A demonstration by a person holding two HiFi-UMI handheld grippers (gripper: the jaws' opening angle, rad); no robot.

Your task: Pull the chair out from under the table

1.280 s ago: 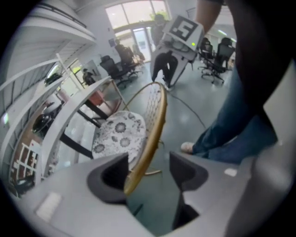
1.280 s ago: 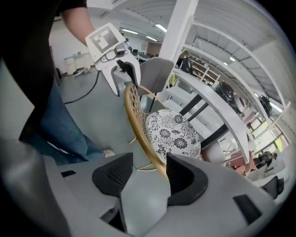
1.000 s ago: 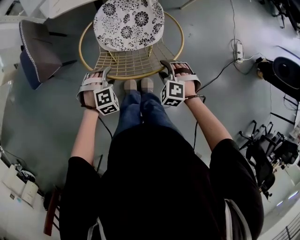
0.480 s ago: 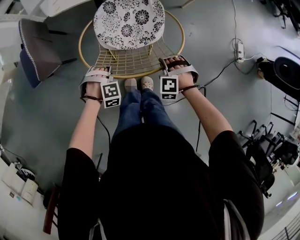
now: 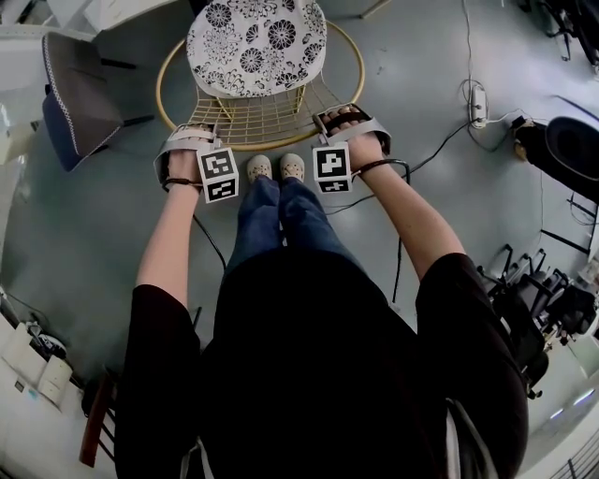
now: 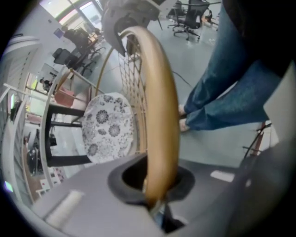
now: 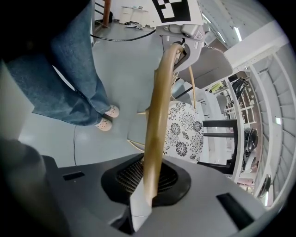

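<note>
In left tool (image 6: pixel 150 185), rim (image 6: pixel 159 106) (table (image 5: pixel 131 11) cropped)

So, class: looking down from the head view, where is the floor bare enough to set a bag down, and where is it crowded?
Bare: the floor left of the person, between the grey chair and the left arm. Crowded: right of the gold chair, a cable and power strip; between chair and person, the shoes.

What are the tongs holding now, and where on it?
The chair, by its gold rim: left tongs shut on the near-left part, right tongs on the near-right.
</note>
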